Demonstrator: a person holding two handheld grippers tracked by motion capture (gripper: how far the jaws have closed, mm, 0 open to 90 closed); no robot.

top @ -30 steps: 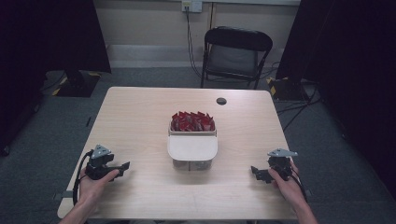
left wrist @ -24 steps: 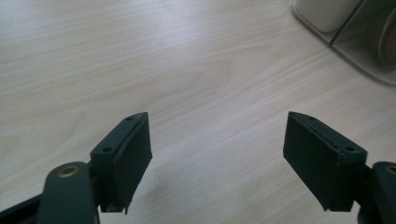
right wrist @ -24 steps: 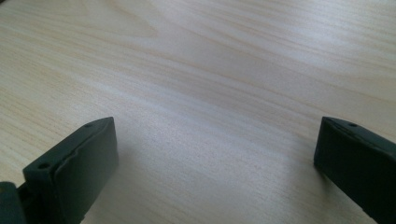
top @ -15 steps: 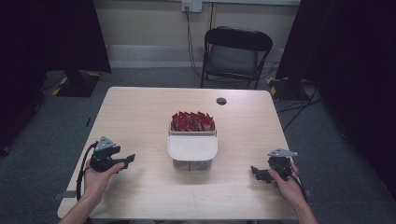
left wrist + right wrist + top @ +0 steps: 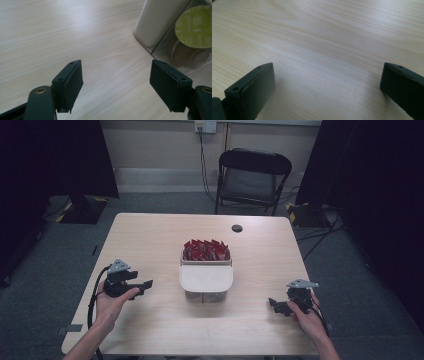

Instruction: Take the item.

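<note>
A clear box (image 5: 206, 292) stands mid-table under a white lid (image 5: 206, 276), and red packets (image 5: 206, 250) fill its rear part. My left gripper (image 5: 146, 285) hovers to its left, pointing toward it, open with nothing between the jaws. In the left gripper view my left gripper (image 5: 116, 72) frames bare wood; the white lid (image 5: 160, 20), a green-topped pod (image 5: 193, 27) and a brown pod (image 5: 190, 53) inside the clear wall show at upper right. My right gripper (image 5: 272, 304) rests low near the front right, open over bare table, as the right gripper view confirms (image 5: 328, 77).
The light wooden table (image 5: 150, 235) carries a small black round item (image 5: 237, 228) near its far edge. A black folding chair (image 5: 252, 175) stands behind the table. Dark curtains hang at both sides.
My left gripper has risen and shifted forward and slightly right, toward the box. The right gripper and the box have not moved.
</note>
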